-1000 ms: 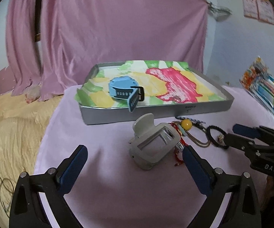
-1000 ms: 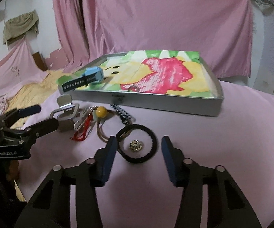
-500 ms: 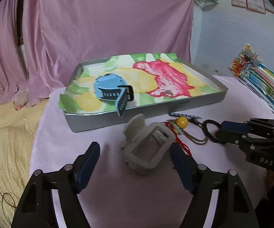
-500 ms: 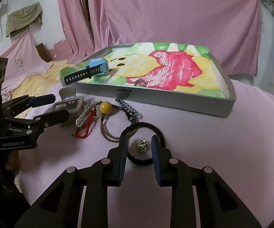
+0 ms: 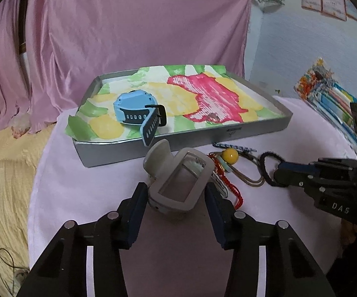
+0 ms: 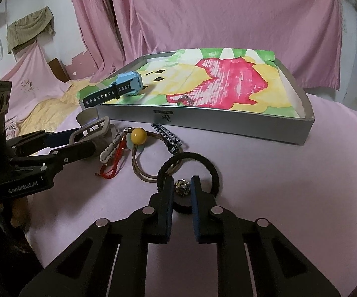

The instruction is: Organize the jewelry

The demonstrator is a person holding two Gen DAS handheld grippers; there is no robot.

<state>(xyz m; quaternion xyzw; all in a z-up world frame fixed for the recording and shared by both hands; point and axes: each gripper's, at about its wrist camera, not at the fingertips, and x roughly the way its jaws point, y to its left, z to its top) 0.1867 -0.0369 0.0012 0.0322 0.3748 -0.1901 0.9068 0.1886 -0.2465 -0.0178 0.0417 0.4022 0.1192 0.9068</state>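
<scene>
- The left gripper (image 5: 176, 198) has its two fingers closed in on the sides of a grey watch (image 5: 178, 180). It looks like it is squeezing it, and the watch sits on the pink table (image 5: 79, 185), just in front of the tray (image 5: 203, 138).
- The right gripper (image 6: 180, 193) is almost closed. Its fingers sit on each side of a small metal charm (image 6: 182, 187), over the near edge of a black hair band (image 6: 213, 173). I cannot tell if it grips the charm, the band, or both.
- A blue watch (image 5: 135, 110) and a ring (image 5: 211, 118) lie in the tray already.
- This looks like the picking-up step. Next, I think each hand must lift and carry its thing over the tray wall.
- A red cord (image 6: 115, 160) and a yellow bead (image 6: 139, 135) lie close by and could snag.
</scene>
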